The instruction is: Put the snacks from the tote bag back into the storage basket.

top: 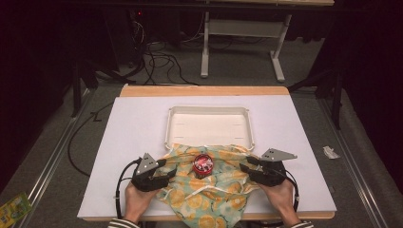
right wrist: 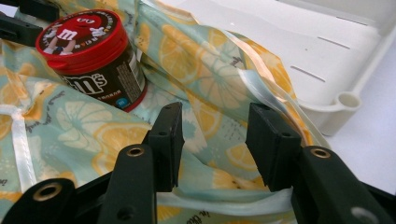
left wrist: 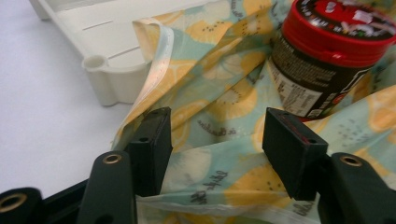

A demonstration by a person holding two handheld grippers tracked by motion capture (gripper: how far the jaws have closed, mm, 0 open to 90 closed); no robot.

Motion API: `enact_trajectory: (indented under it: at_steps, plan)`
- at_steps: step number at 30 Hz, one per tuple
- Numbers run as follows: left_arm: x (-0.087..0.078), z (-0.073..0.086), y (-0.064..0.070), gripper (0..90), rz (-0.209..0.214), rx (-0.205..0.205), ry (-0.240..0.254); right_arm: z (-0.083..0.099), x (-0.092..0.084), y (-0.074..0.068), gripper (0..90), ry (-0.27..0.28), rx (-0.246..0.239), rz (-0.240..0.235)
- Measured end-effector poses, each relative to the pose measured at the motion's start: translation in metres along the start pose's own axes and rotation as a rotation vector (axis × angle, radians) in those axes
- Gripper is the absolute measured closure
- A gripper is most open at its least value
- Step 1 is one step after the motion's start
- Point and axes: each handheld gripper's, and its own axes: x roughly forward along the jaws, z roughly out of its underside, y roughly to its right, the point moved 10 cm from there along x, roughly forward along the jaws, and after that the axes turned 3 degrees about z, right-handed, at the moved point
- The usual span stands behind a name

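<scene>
A cloth bag (top: 209,194) printed with lemon slices lies spread at the table's front, its far edge draped over the near rim of a white tray (top: 209,126). A dark jar with a red lid (top: 202,165) stands on the cloth. My left gripper (top: 167,168) is at the cloth's left edge and my right gripper (top: 246,164) at its right edge. In the left gripper view the gripper (left wrist: 217,135) is open, with the cloth (left wrist: 210,60) lying between the jaws and the jar (left wrist: 322,60) just beyond. The right gripper (right wrist: 215,135) is open astride the cloth (right wrist: 196,60), with the jar (right wrist: 88,56) further left.
The tray's corner (left wrist: 107,79) sits close to the left jaws, and its other corner (right wrist: 343,100) is near the right jaws. A white ribbon (right wrist: 21,144) runs along the bag. Bare white tabletop (top: 133,128) lies on both sides. Cables (top: 161,59) and a table frame (top: 205,52) stand behind.
</scene>
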Motion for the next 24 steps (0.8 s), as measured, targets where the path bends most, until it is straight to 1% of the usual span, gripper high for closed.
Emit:
enact_trajectory:
  at_steps: [6, 9, 12, 13, 19, 22, 24]
  plan:
    - [-0.003, -0.004, 0.004, 39.7, 0.017, -0.006, 0.025, -0.005, -0.001, -0.003, 56.9, 0.019, -0.009, -0.004]
    - [-0.008, -0.006, 0.005, 39.3, 0.027, -0.015, 0.051, -0.007, -0.002, -0.006, 56.9, 0.025, -0.017, -0.006]
    - [-0.011, -0.009, 0.006, 38.8, 0.031, -0.015, 0.062, -0.010, -0.002, -0.009, 56.9, 0.027, -0.035, -0.013]
    - [-0.011, -0.009, 0.006, 38.8, 0.023, -0.013, 0.060, -0.011, -0.001, -0.009, 56.9, 0.025, -0.040, -0.012]
    - [-0.012, -0.011, 0.004, 39.9, 0.012, -0.012, 0.070, -0.019, 0.003, -0.017, 56.9, 0.034, -0.060, -0.030]
    - [-0.012, -0.010, 0.001, 42.1, -0.016, -0.017, 0.062, -0.023, 0.007, -0.024, 56.4, 0.033, -0.076, -0.041]
    - [-0.009, -0.009, -0.001, 43.5, -0.038, -0.006, 0.055, -0.025, 0.009, -0.027, 55.8, 0.029, -0.089, -0.046]
